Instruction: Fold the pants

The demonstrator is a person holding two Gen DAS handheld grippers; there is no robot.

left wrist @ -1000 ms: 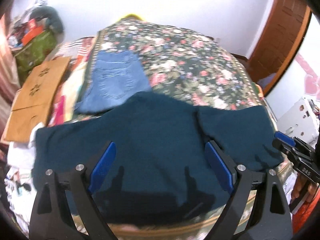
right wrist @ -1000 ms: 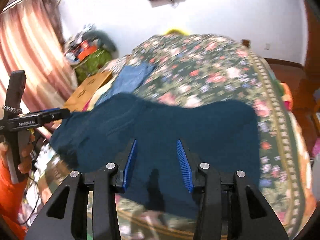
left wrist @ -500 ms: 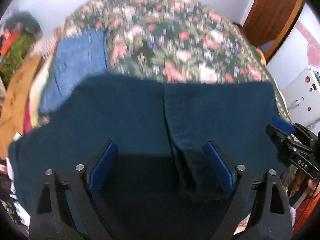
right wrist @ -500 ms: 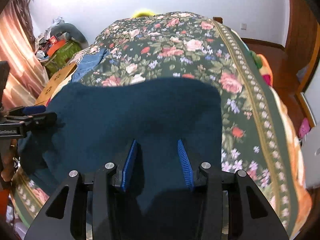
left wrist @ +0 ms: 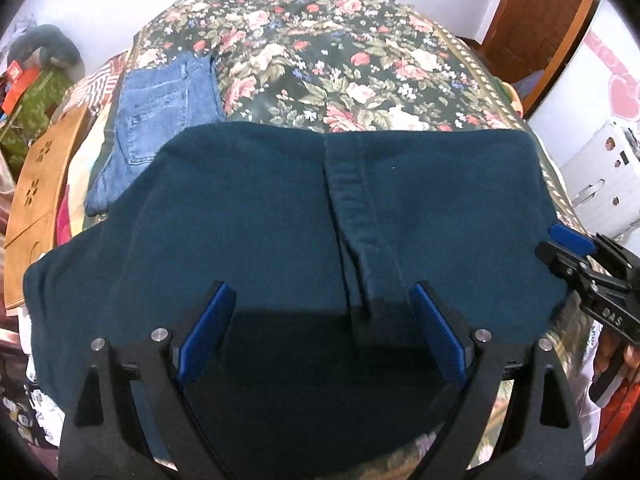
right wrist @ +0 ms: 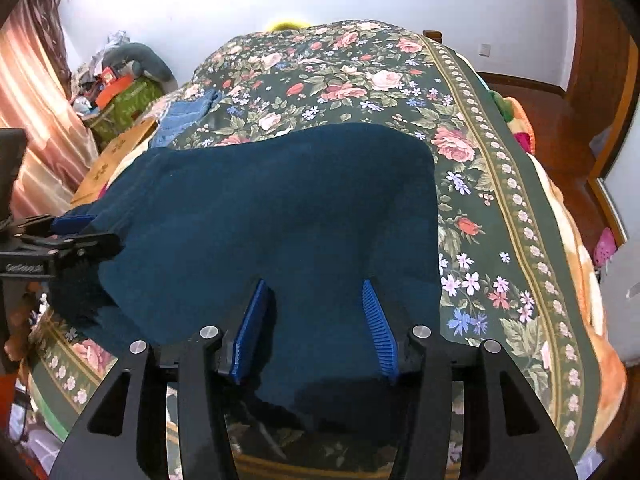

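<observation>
Dark teal pants (left wrist: 280,216) lie spread across the near end of the floral bed, with a seam running down the middle; they also show in the right wrist view (right wrist: 280,208). My left gripper (left wrist: 320,328) is open, low over the pants near their front edge. My right gripper (right wrist: 316,324) is open over the right part of the pants. Each gripper shows in the other's view: the right one (left wrist: 572,248) at the pants' right edge, the left one (right wrist: 76,236) at their left edge.
Folded blue jeans (left wrist: 160,104) lie on the bed's far left. The floral bedspread (left wrist: 360,60) stretches beyond. A cardboard box (left wrist: 36,176) and clutter stand left of the bed. A white appliance (left wrist: 600,168) and a wooden door stand to the right.
Both grippers have moved down and forward over the pants. The pants now lie flatter, with a straighter far edge. Both grippers remain open.
</observation>
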